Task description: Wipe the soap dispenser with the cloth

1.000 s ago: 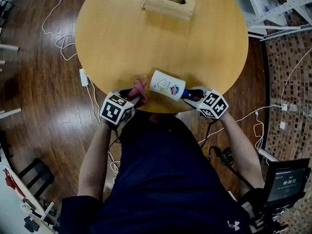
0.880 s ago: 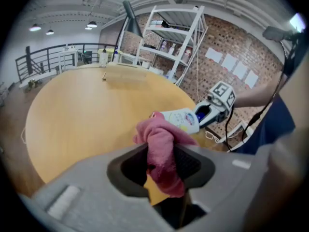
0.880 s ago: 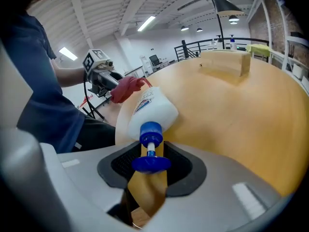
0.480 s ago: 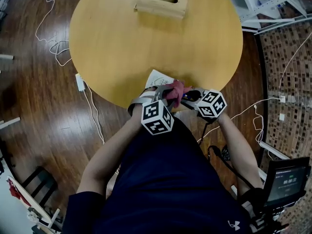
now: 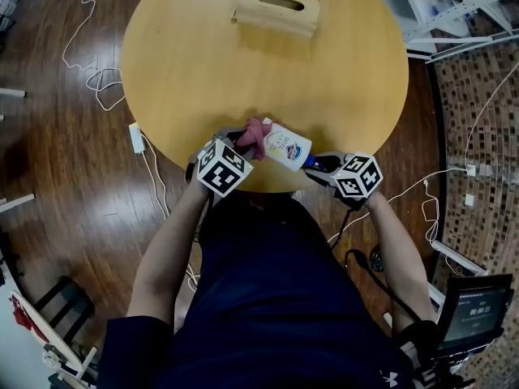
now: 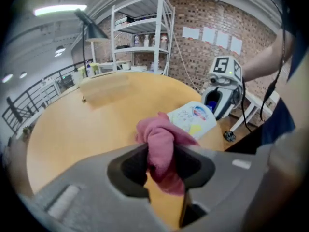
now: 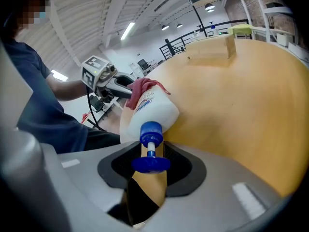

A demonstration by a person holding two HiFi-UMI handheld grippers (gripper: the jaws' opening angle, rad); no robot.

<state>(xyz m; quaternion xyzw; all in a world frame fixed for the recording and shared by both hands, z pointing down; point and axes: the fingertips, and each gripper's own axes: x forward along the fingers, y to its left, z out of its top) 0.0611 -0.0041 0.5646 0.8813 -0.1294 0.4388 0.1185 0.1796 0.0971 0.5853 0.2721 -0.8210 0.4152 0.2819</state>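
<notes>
The white soap dispenser lies on its side near the front edge of the round wooden table, its blue pump pointing at me. My right gripper is shut on the pump head, and the bottle stretches away from the jaws. My left gripper is shut on a bunched pink cloth. The cloth rests against the bottle's base end. In the right gripper view the cloth shows over the far end of the bottle.
A wooden box with a slot sits at the table's far edge. White cables and a power strip lie on the wood floor at the left. A metal shelf stands beyond the table, and a small screen at the lower right.
The left gripper swept the cloth from the bottle's left side across to the pump end, then back to the base end. The right gripper stayed in place, and the bottle's label has turned.
</notes>
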